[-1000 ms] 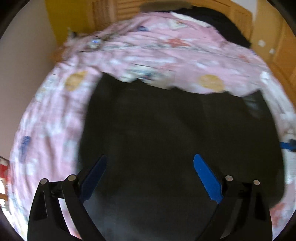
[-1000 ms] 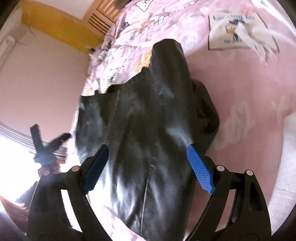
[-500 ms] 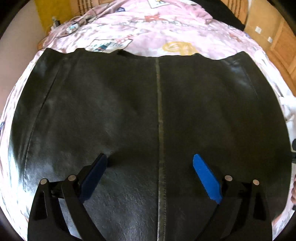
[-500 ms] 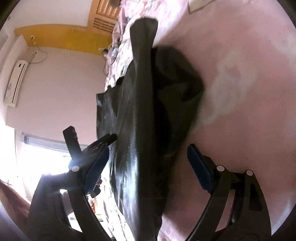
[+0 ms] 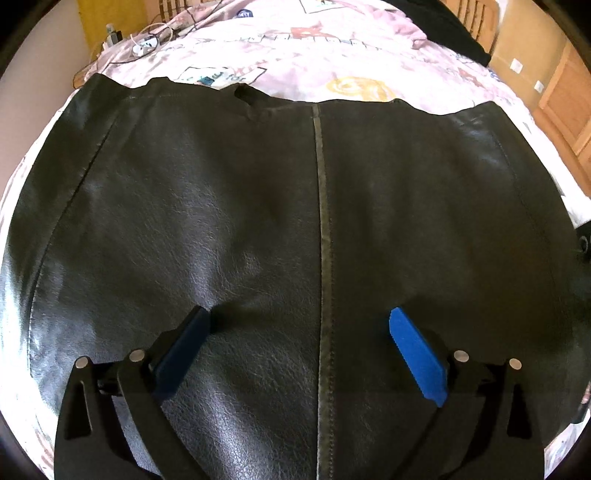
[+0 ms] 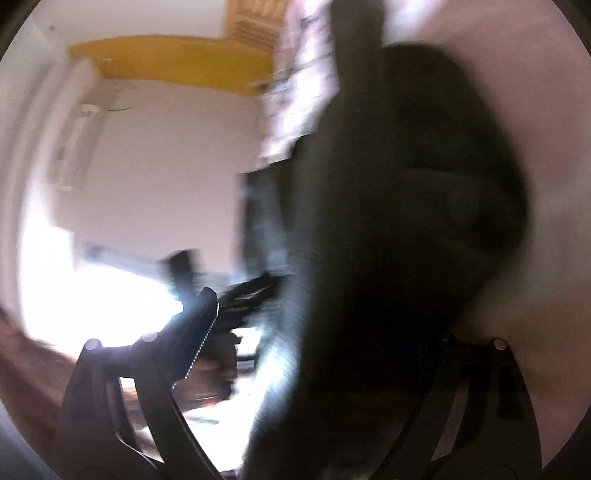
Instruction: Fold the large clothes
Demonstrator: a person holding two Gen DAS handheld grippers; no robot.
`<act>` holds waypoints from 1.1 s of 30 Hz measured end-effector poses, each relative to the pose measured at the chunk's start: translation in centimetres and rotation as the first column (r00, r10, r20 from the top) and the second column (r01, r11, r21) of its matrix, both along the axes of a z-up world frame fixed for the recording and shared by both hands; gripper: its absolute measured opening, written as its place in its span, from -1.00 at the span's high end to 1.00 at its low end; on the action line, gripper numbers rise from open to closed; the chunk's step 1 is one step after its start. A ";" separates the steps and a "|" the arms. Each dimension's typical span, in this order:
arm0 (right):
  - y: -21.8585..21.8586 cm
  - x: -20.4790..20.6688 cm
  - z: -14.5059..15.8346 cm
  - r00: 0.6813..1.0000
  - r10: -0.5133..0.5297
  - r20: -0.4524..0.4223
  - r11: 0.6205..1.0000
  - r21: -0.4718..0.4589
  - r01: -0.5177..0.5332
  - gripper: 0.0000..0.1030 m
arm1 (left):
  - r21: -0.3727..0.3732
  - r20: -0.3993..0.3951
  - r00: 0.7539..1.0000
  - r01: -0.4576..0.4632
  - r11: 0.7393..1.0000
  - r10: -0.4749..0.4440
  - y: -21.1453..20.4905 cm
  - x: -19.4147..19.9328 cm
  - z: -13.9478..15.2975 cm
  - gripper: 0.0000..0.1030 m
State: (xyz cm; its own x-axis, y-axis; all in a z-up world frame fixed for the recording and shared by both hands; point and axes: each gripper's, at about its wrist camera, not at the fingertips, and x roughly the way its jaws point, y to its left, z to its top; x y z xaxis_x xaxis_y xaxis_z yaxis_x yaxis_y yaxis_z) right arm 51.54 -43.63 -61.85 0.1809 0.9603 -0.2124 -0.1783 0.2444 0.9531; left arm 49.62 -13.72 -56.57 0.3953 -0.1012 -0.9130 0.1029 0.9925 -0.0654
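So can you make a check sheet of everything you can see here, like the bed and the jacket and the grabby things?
Surface: pink patterned bed cover, wrinkled.
Job's things: black leather garment spread flat, centre seam showing.
Clutter: small items by the bed's far left corner, too small to name.
Grippers: left gripper open over the garment; right gripper open, picture blurred, dark garment between its fingers.
Cables: white cords on the cover.
Surroundings: wooden headboard, yellow wall.

Home bedroom: pink printed bedspread [image 5: 332, 48], wooden headboard [image 5: 476, 14].
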 end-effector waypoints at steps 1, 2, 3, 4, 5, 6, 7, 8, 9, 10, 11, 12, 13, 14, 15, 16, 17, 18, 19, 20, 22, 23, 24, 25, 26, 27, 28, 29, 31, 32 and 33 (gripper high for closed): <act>1.1 0.3 0.3 0.999 0.051 0.012 0.998 -0.026 -0.051 -0.65 | -0.003 0.000 1.000 0.007 1.000 -0.007 0.1 -0.1 0.0 -0.84; 1.9 0.5 0.0 0.997 0.077 0.006 0.994 -0.078 -0.077 -0.65 | -0.006 -0.001 1.000 0.014 1.000 -0.014 0.2 -0.3 0.0 -0.84; 2.4 0.9 -0.7 0.996 0.091 -0.014 0.986 -0.141 -0.092 -0.57 | -0.007 -0.003 1.000 0.022 1.000 -0.022 0.3 -0.4 -0.1 -0.84; 2.6 1.2 -1.5 0.995 0.095 -0.041 0.979 -0.178 -0.101 -0.50 | -0.005 -0.005 1.000 0.029 1.000 -0.029 0.2 -0.5 -0.1 -0.84; 2.4 1.4 -1.7 0.995 0.089 -0.052 0.979 -0.179 -0.097 -0.36 | -0.005 -0.008 0.999 0.037 0.999 -0.037 0.3 -0.6 -0.1 -0.84; 1.9 1.5 -1.8 0.995 0.073 -0.066 0.984 -0.155 -0.083 -0.32 | -0.006 -0.013 0.999 0.045 0.999 -0.045 0.4 -0.6 -0.1 -0.84; 1.3 1.4 -1.8 0.996 0.048 -0.071 0.988 -0.144 -0.058 -0.30 | -0.011 -0.017 0.999 0.050 0.999 -0.050 0.4 -0.6 0.0 -0.84; 1.0 1.3 -1.7 0.997 0.033 -0.066 0.989 -0.144 -0.042 -0.29 | -0.017 -0.026 0.998 0.057 0.998 -0.057 0.5 -0.6 0.0 -0.84; 0.7 1.1 -1.6 0.998 0.025 -0.060 0.988 -0.149 -0.034 -0.29 | -0.021 -0.030 0.998 0.061 0.998 -0.062 0.6 -0.5 0.0 -0.84; 0.6 1.0 -1.7 0.998 0.020 -0.054 0.988 -0.149 -0.027 -0.29 | -0.028 -0.037 0.997 0.065 0.997 -0.066 0.7 -0.4 0.0 -0.84; 0.8 1.0 -1.8 0.999 0.016 -0.050 0.989 -0.147 -0.023 -0.29 | -0.035 -0.048 0.997 0.067 0.997 -0.068 0.7 -0.2 -0.1 -0.84; 1.1 1.0 -1.9 0.999 0.015 -0.042 0.986 -0.166 -0.022 -0.29 | -0.039 -0.056 0.996 0.068 0.997 -0.070 0.7 -0.1 -0.1 -0.84; 1.6 1.2 -1.8 0.999 0.021 -0.035 0.982 -0.189 -0.027 -0.30 | -0.043 -0.061 0.996 0.067 0.997 -0.070 0.8 0.0 -0.2 -0.84; 2.5 1.6 -1.8 0.999 0.038 -0.028 0.974 -0.224 -0.043 -0.32 | -0.046 -0.065 0.996 0.065 0.997 -0.068 0.8 0.1 -0.3 -0.85; 3.1 2.0 -1.6 0.999 0.042 -0.031 0.967 -0.252 -0.049 -0.32 | -0.046 -0.070 0.995 0.062 0.997 -0.065 0.8 0.2 -0.4 -0.85; 3.5 2.4 -1.6 0.998 0.021 -0.051 0.965 -0.259 -0.033 -0.32 | -0.047 -0.073 0.995 0.057 0.997 -0.060 0.8 0.3 -0.4 -0.85; 3.7 2.4 -1.5 0.998 0.003 -0.062 0.966 -0.259 -0.019 -0.32 | -0.047 -0.076 0.996 0.053 0.997 -0.057 0.8 0.4 -0.5 -0.85; 4.0 2.5 -1.3 0.998 -0.001 -0.063 0.962 -0.272 -0.016 -0.19 | -0.047 -0.076 0.996 0.049 0.998 -0.053 0.8 0.4 -0.6 -0.85; 4.4 2.4 -0.9 0.999 0.009 -0.047 0.957 -0.289 -0.022 -0.04 | -0.045 -0.077 0.996 0.046 0.998 -0.050 0.8 0.4 -0.6 -0.85; 4.7 2.4 -0.7 0.999 0.012 -0.041 0.950 -0.310 -0.025 0.18 | -0.044 -0.077 0.996 0.044 0.998 -0.048 0.7 0.4 -0.6 -0.85; 4.9 2.0 -0.1 1.000 -0.008 -0.025 0.952 -0.307 0.000 0.44 | -0.042 -0.081 0.995 0.046 0.998 -0.049 0.7 0.3 -0.5 -0.85; 5.0 1.8 0.3 1.000 -0.015 -0.013 0.952 -0.305 0.011 0.54 | -0.043 -0.085 0.995 0.048 0.998 -0.052 0.7 0.3 -0.5 -0.85; 5.3 1.6 0.7 1.000 -0.023 -0.007 0.952 -0.304 0.020 0.60 | -0.046 -0.090 0.994 0.052 0.998 -0.056 0.7 0.4 -0.4 -0.85; 5.6 1.4 1.2 0.999 -0.033 -0.002 0.954 -0.298 0.031 0.62 | -0.049 -0.101 0.993 0.057 0.997 -0.062 0.8 0.5 -0.4 -0.85; 5.8 1.1 2.0 0.999 -0.038 0.004 0.958 -0.283 0.038 0.65 | -0.051 -0.108 0.992 0.063 0.997 -0.068 0.8 0.7 -0.4 -0.85; 5.9 0.8 2.8 0.999 -0.050 0.006 0.955 -0.292 0.050 0.68 | -0.052 -0.116 0.990 0.069 0.996 -0.074 0.9 0.8 -0.5 -0.85; 6.1 0.6 3.4 0.998 -0.063 0.002 0.954 -0.294 0.061 0.68 | -0.052 -0.123 0.989 0.076 0.996 -0.081 0.9 0.8 -0.5 -0.85; 6.4 0.4 4.2 0.997 -0.073 0.001 0.958 -0.277 0.071 0.70 | -0.049 -0.126 0.988 0.079 0.996 -0.084 0.8 0.9 -0.5 -0.85; 6.8 0.0 5.9 0.996 -0.087 -0.001 0.963 -0.257 0.084 0.72 | -0.046 -0.122 0.990 0.062 0.997 -0.067 0.5 1.0 -0.4 -0.85; 7.1 -0.1 6.6 0.996 -0.091 0.007 0.960 -0.265 0.090 0.73 | -0.057 -0.119 0.992 0.039 0.998 -0.045 0.4 0.9 -0.4 -0.85; 7.4 -0.4 7.6 0.996 -0.091 0.007 0.962 -0.258 0.090 0.73 | -0.060 -0.120 0.993 0.016 0.998 -0.023 0.1 0.9 -0.4 -0.85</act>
State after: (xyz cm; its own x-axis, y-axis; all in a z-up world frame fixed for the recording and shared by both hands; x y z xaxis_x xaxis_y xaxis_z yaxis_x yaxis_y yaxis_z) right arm 51.16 -36.24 -54.28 0.2631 0.8524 -0.4518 -0.1396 0.4971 0.8564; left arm 50.49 -13.63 -56.92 0.2804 -0.1630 -0.9459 0.1097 0.9845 -0.1371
